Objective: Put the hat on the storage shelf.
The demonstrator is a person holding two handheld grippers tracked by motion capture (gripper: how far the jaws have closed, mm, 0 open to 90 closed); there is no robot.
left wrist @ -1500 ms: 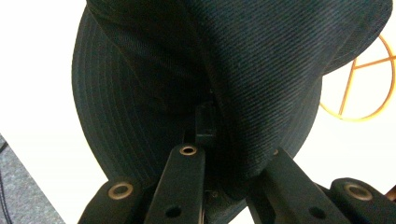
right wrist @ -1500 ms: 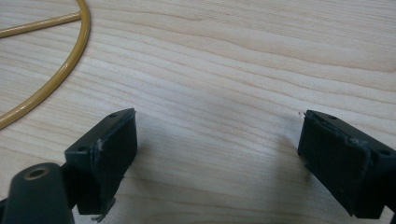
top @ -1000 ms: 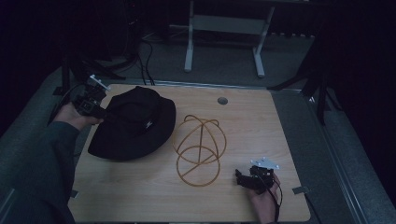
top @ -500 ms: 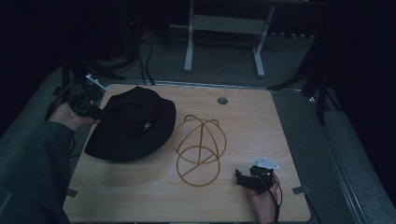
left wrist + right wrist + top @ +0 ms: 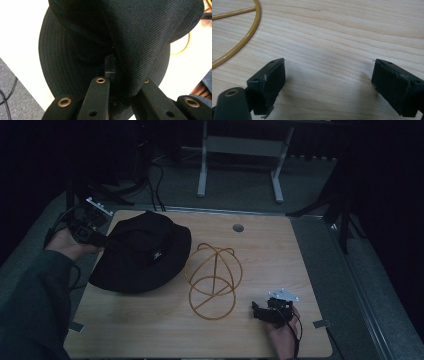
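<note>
We start with the wooden counter (image 5: 150, 320), which carries everything here. On its left half lies the black bucket hat (image 5: 142, 252), brim spread flat and crown slumped; it sits just left of the yellow wire hat stand (image 5: 214, 275), brim near the stand's base ring, though we cannot tell whether they touch. Our left claw (image 5: 102, 241) is at the hat's left edge, clenched on a fold of the brim; the left gripper view shows dark cloth pinched between its jaws. From this claw the stand lies to the right across the full width of the hat, so we judge the coming move to be a lift and carry rightward onto the upright wire dome. Our right claw (image 5: 260, 311) rests on the counter, just right of the stand's base ring (image 5: 242, 40), jaws spread wide and holding nothing, nearer the stand than the left.
</note>
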